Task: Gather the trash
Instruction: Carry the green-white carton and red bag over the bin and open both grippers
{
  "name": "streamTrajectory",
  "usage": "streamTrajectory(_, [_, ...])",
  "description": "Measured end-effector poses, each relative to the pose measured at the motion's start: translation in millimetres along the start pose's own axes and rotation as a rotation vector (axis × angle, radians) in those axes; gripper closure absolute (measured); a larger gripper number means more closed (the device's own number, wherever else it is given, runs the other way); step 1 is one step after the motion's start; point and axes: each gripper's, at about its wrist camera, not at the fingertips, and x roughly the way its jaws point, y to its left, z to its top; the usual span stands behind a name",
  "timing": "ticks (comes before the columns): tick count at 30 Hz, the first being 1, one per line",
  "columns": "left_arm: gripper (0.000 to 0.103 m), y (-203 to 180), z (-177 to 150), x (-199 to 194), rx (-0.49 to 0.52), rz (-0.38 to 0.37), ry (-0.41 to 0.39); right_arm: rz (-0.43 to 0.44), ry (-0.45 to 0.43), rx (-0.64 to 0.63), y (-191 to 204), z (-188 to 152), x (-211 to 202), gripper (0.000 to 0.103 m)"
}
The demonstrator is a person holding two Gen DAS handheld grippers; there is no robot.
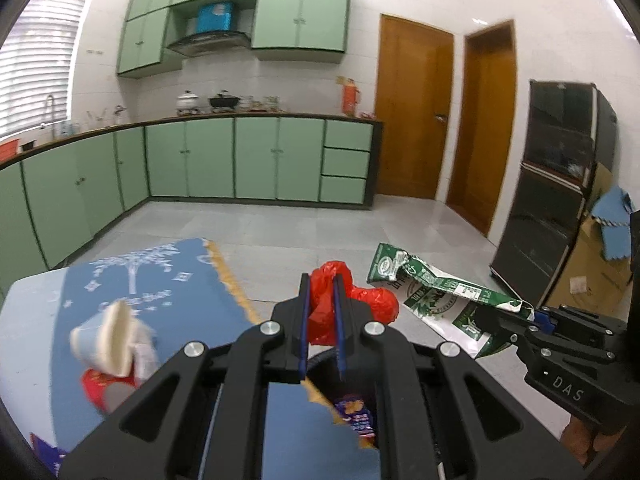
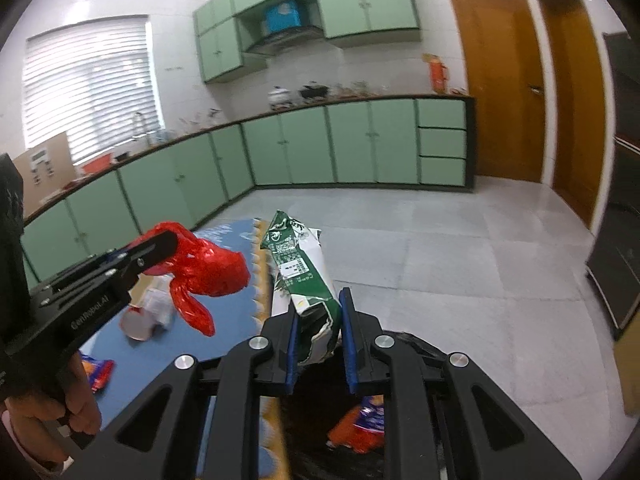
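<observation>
From the left wrist camera, a table (image 1: 24, 312) under a blue tablecloth (image 1: 168, 304) with a white tree print and a gold fringed edge fills the lower left, and beyond that edge lies a wide stretch of bare grey tiled floor (image 1: 304, 224) reaching to green base cabinets (image 1: 256, 158), two wooden doors (image 1: 414, 108) and a dark glass-fronted cabinet (image 1: 560, 184) at the right. A tipped paper cup (image 1: 108, 338) lies on the cloth against a red can (image 1: 102, 390). The left gripper (image 1: 321, 308) has its jaws clamped on a crumpled red plastic bag (image 1: 352, 300), held out past the table edge, above a dark bin opening (image 1: 344, 396) holding a purple-and-orange wrapper (image 1: 356, 416). At the right, the right gripper (image 1: 536, 318) pinches a torn green-and-white package (image 1: 436, 294). From the right wrist camera, the right gripper (image 2: 320, 320) is closed on the green-and-white package (image 2: 300, 264), which stands up over the fringed edge (image 2: 262, 280), with open floor (image 2: 460, 260) to the right. The dark bin (image 2: 320, 412) sits directly beneath with an orange wrapper (image 2: 360, 428) inside. The left gripper (image 2: 160, 244), in a hand (image 2: 76, 404), carries the red bag (image 2: 208, 272) above the cloth (image 2: 224, 316).
</observation>
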Motion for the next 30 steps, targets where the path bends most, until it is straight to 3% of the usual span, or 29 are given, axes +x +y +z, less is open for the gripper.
streamTrajectory(8, [0.094, -32.6, -19.5, 55.3, 0.021, -0.075, 0.111, -0.102, 0.062, 0.071, -52.1, -22.8, 12.5, 0.085])
streamTrajectory(16, [0.092, -47.5, -45.2, 109.7, 0.036, -0.088, 0.252, -0.161, 0.161, 0.131, -85.5, -48.5, 42.7, 0.085])
streamTrajectory(25, [0.075, -46.5, -56.3, 136.9, 0.024, -0.062, 0.332, -0.202, 0.28, 0.158, -102.7, -70.5, 85.0, 0.083])
streamTrajectory(30, [0.062, -41.9, -51.7, 131.3, 0.009, -0.053, 0.324, -0.217, 0.282, 0.164, -98.6, -69.0, 82.5, 0.065])
